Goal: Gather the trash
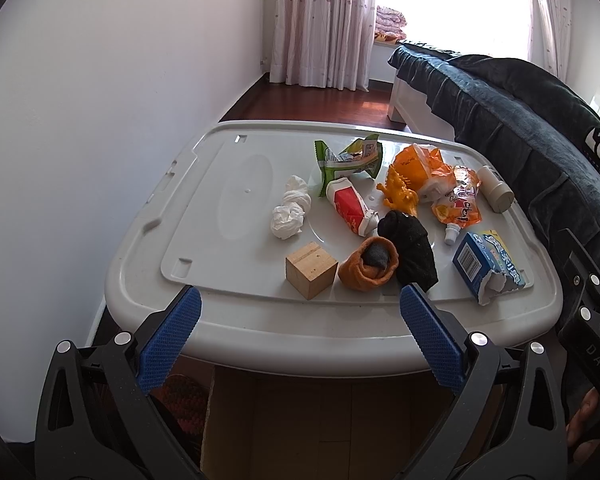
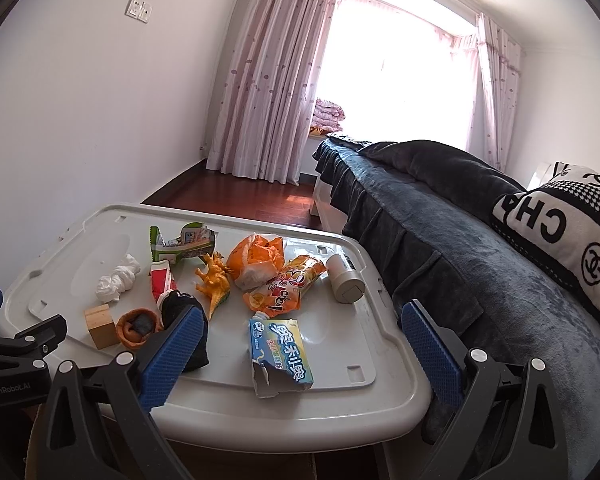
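Both hand-held grippers, left (image 1: 300, 304) and right (image 2: 302, 326), hover wide open at the surface's (image 1: 140, 280) near edge, gripping nothing; trash like the crumpled tissue (image 1: 290, 213) lies scattered there, waiting.

The torn box (image 2: 281, 355) is blue and yellow, the toy dinosaur (image 2: 214, 278) orange, the crumpled tissue (image 1: 290, 213) white.

Bare lid (image 1: 204, 216) on the left, clutter crowding its right half, bed (image 2: 440, 232) just beside

Glossy grey plastic lid (image 1: 228, 312), raw wooden block (image 1: 310, 270), crumpled tissue (image 1: 290, 212).
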Tool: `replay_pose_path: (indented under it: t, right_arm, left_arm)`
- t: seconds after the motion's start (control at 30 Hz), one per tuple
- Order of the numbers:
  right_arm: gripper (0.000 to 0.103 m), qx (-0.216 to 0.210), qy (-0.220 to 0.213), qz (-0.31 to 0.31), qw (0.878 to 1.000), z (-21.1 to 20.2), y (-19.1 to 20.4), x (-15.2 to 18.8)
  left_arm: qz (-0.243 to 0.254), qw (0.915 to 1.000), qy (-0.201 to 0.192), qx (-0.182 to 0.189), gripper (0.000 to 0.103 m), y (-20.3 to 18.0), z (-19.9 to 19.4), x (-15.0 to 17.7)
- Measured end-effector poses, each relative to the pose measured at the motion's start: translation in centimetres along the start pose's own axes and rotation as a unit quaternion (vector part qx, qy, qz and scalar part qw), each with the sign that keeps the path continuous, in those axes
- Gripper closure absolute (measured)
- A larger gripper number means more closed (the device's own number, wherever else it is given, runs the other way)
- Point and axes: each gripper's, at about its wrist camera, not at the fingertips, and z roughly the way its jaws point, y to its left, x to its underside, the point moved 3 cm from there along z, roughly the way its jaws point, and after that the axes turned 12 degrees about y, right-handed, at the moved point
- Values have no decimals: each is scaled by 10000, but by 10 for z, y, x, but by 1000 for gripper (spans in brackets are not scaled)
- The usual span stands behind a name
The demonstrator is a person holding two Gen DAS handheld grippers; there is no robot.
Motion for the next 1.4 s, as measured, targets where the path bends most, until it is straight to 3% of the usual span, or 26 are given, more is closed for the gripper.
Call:
replay_pose_path:
  t: [0.73, 1.03, 1.3, 1.4]
  right_arm:
    - [5, -21, -47, 65, 10000, -4, -5, -1]
    - [5, 89, -341, 91, 9993, -17, -24, -2]
    - [5, -36, -292, 425, 9987, -20, -50, -2]
    - [5, 1, -317, 422, 9986, -21, -52, -2]
  left_arm:
    - [9, 10000, -4, -21, 6, 4, 3, 0]
    - [-114, 9994, 174, 292, 6, 31, 41, 3]
    - [655, 9960, 188, 569, 7, 3, 77, -7]
    - [796, 9926, 285, 877, 10, 3, 93, -13]
